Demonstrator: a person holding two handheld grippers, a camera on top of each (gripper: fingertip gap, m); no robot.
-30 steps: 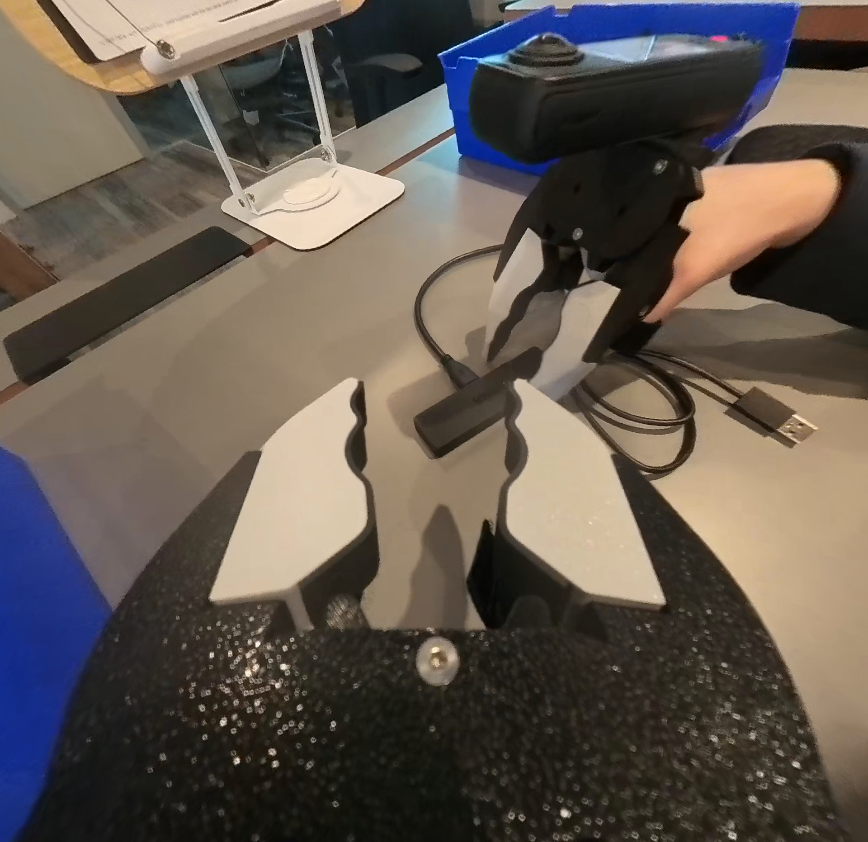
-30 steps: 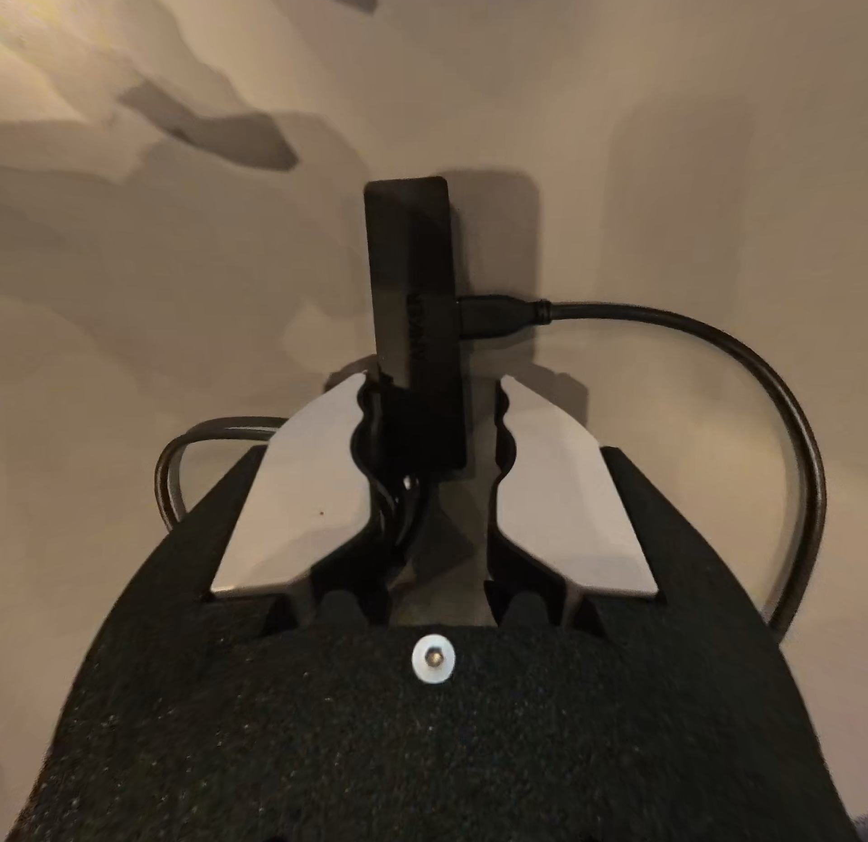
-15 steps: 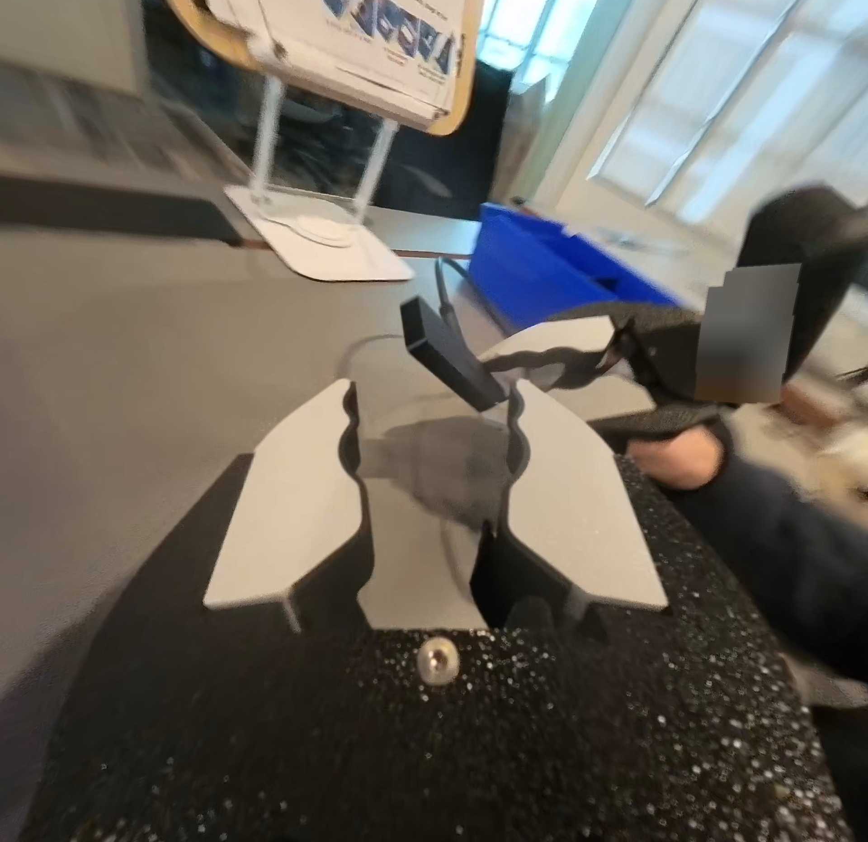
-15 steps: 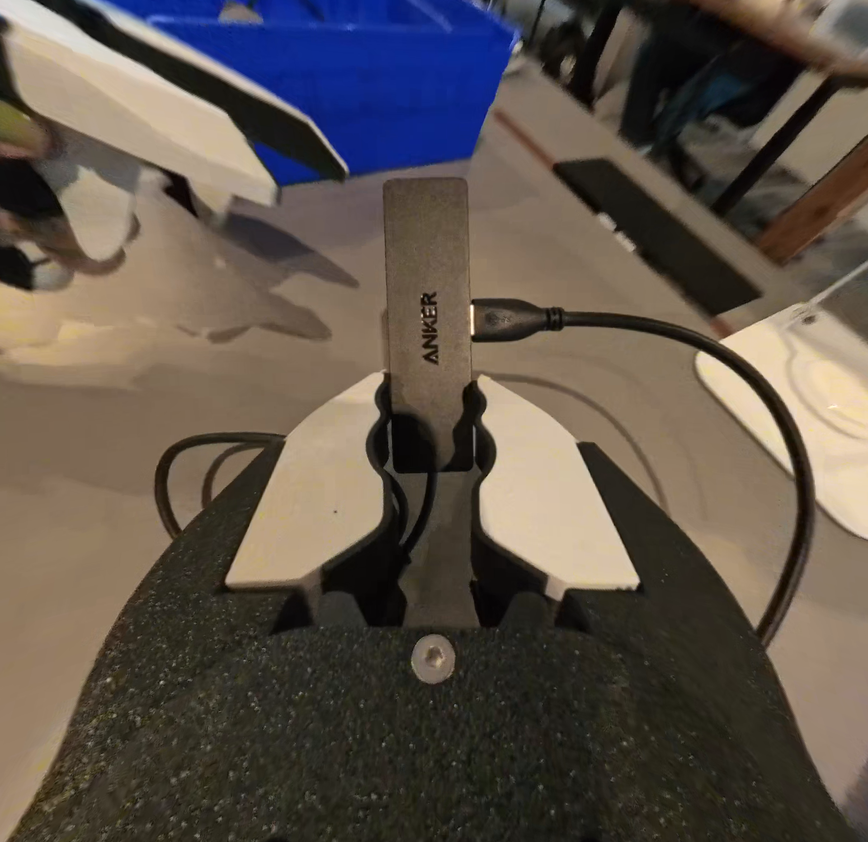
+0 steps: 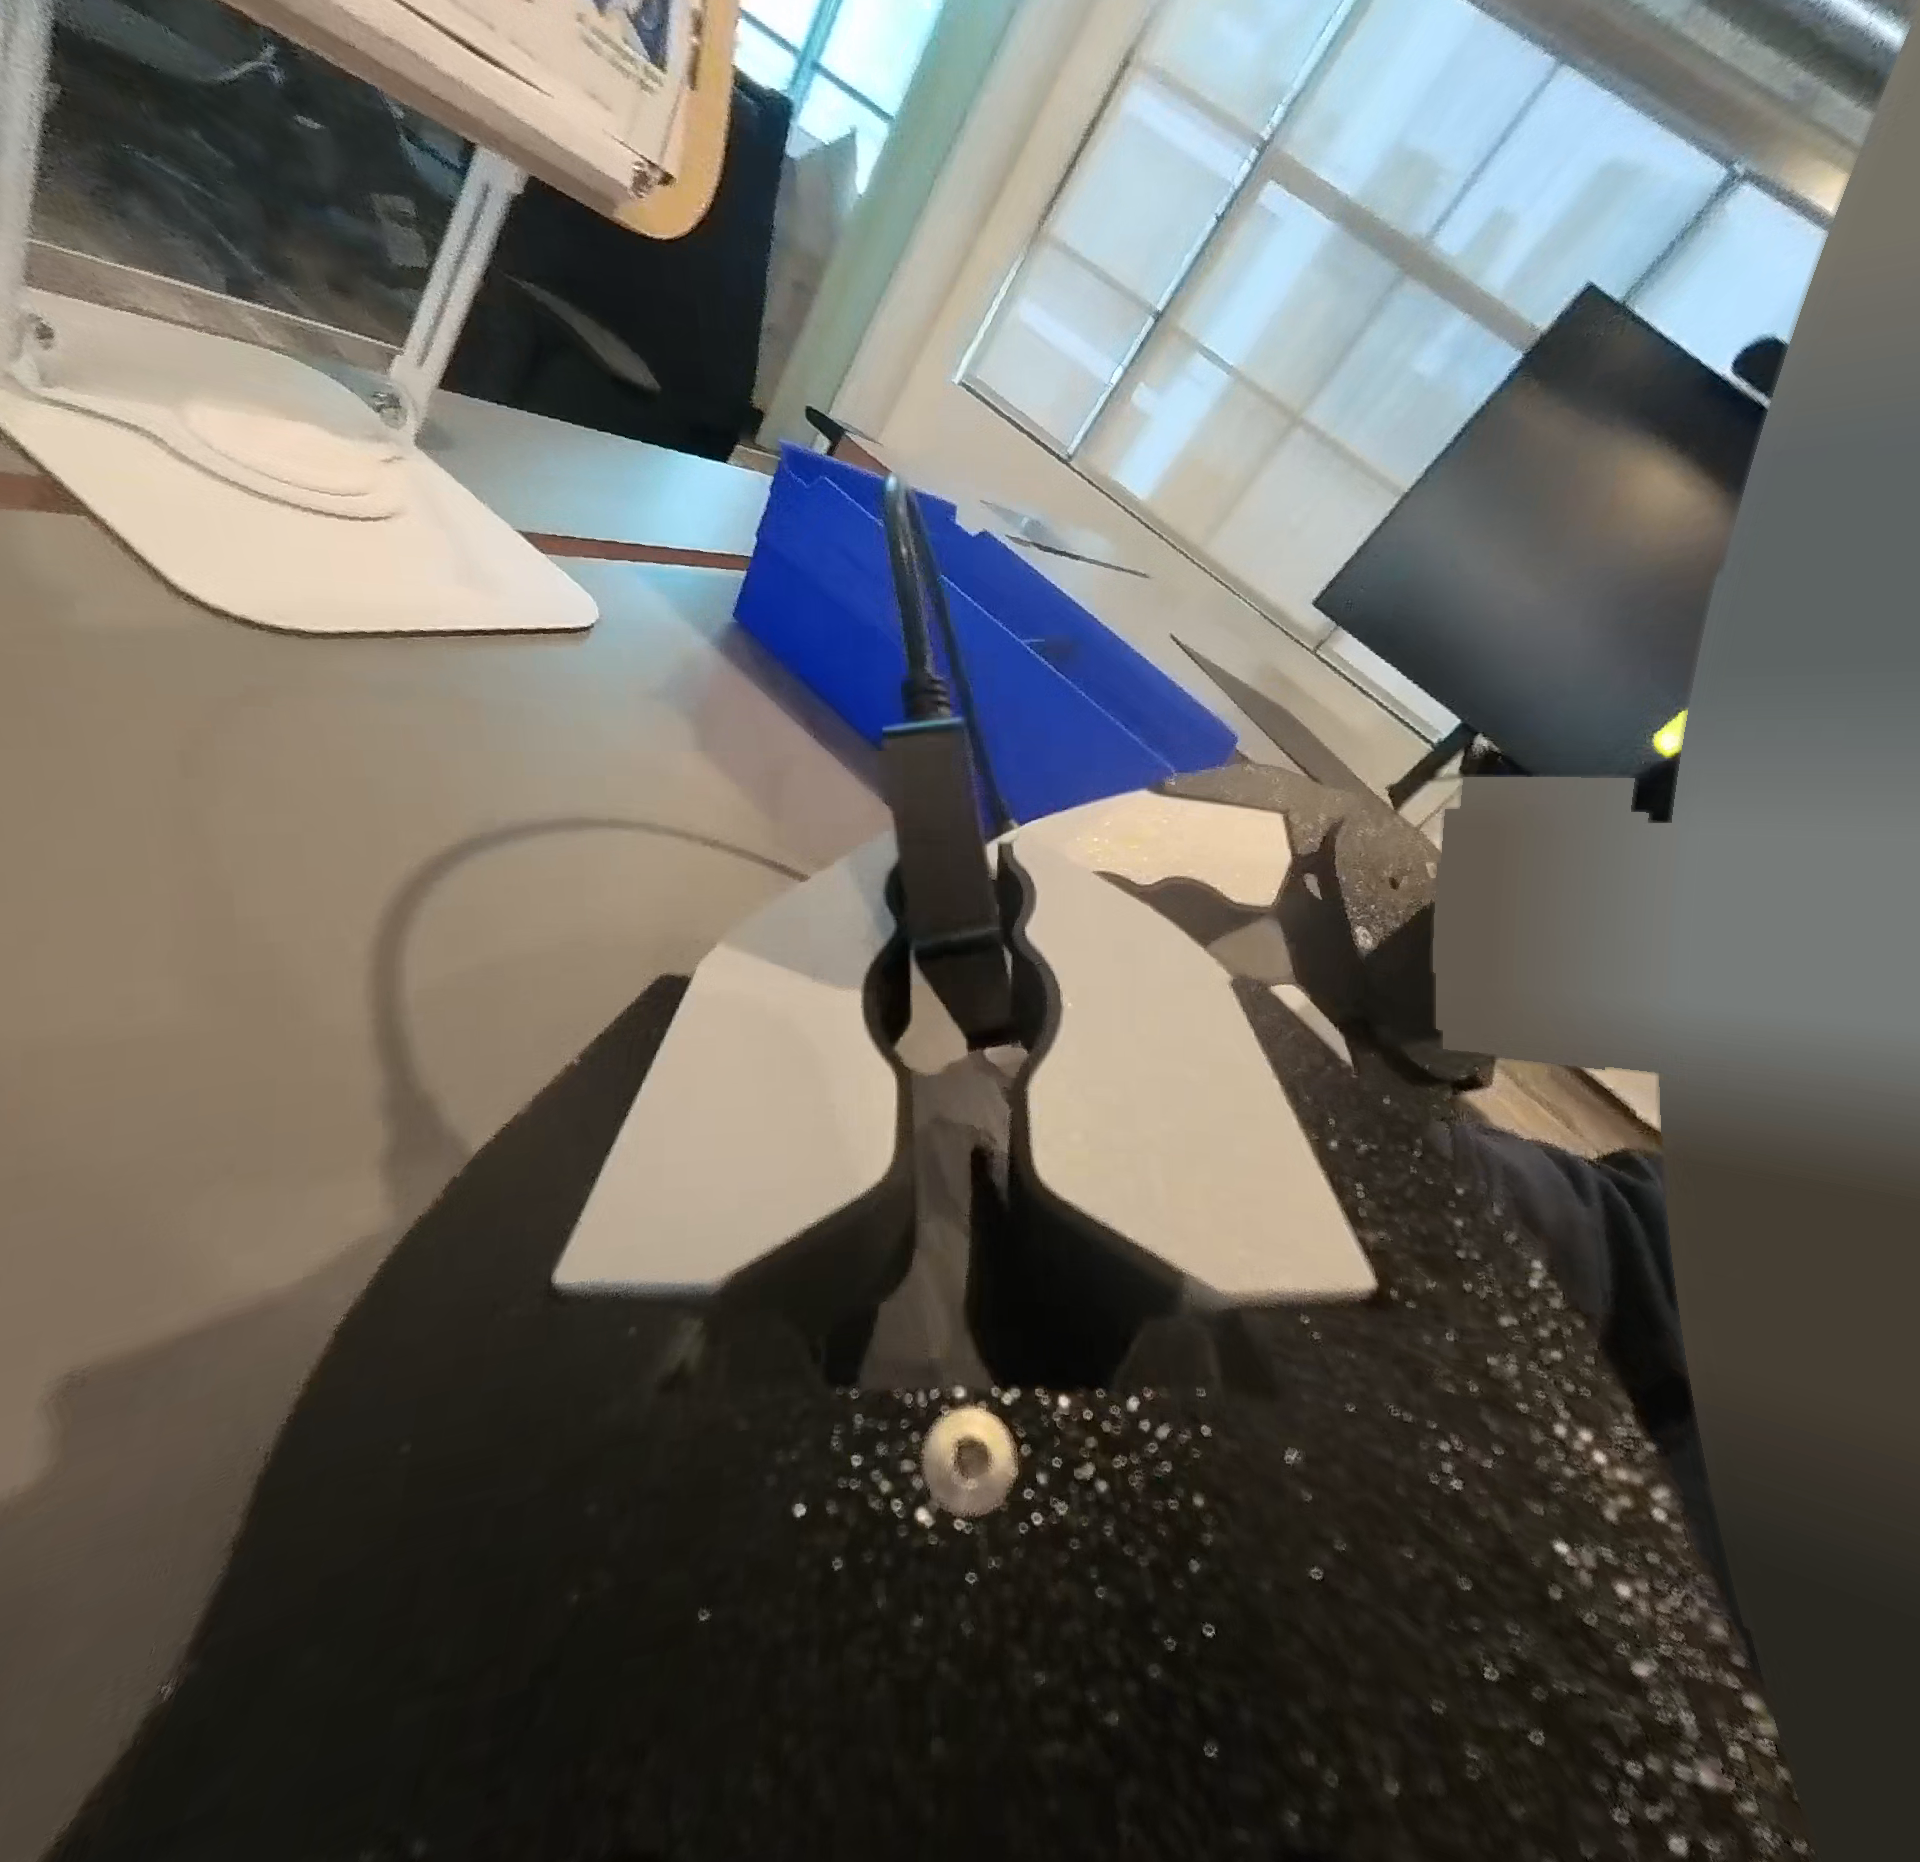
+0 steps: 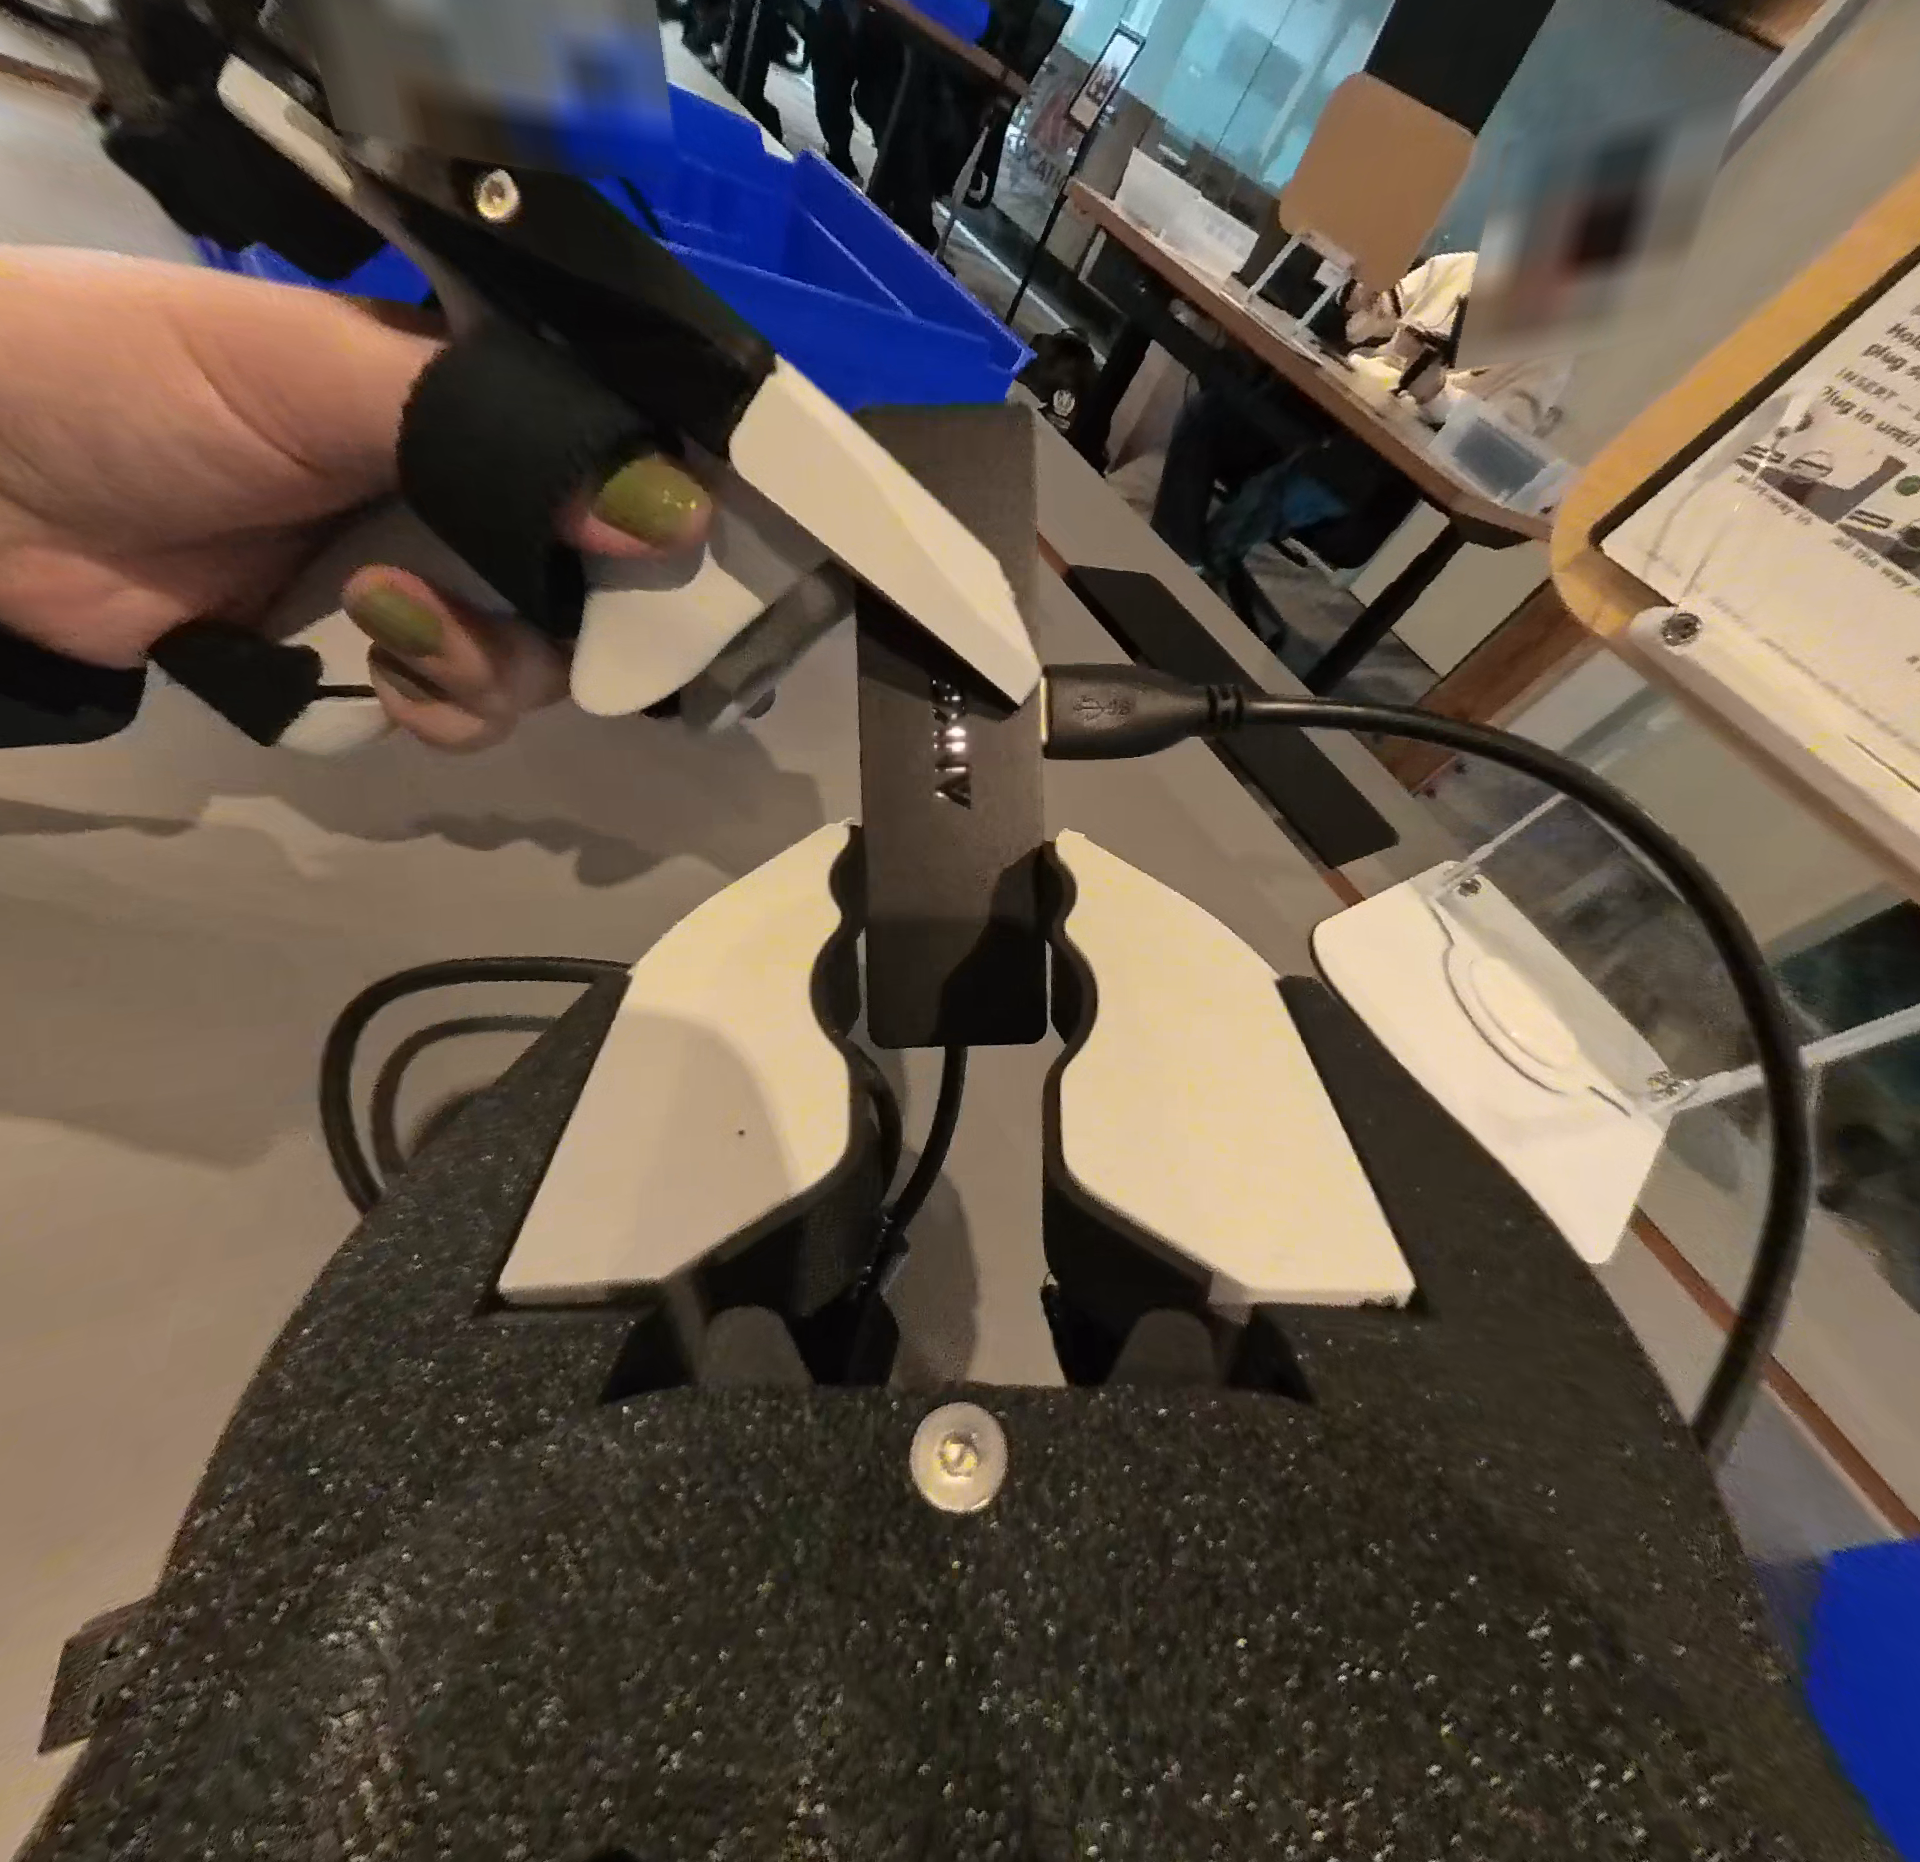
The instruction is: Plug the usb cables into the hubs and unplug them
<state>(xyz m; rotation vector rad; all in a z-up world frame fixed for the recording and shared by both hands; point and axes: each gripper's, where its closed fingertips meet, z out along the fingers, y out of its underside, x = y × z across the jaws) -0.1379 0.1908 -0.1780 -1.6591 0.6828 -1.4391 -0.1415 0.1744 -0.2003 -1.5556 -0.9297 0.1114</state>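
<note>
**Both tools on one hub**

We see the black hub (image 6: pixel 951 773) lifted clear of the grey worktop (image 6: pixel 260 929), standing upright. Our right tool (image 6: pixel 951 939) is clamped on its lower end. Our left tool (image 5: pixel 951 939) is closed narrowly on the same hub (image 5: pixel 940 877), gripping it higher up. A black USB cable (image 6: pixel 1455 742) is plugged into the hub's side and loops down to the right. A blue bin (image 5: pixel 987 659) and a white stand base (image 5: pixel 270 503) sit behind.

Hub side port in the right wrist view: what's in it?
A black plug with its cable sits in the hub. The left gripper finger covers the seam; seating depth hidden.
</note>
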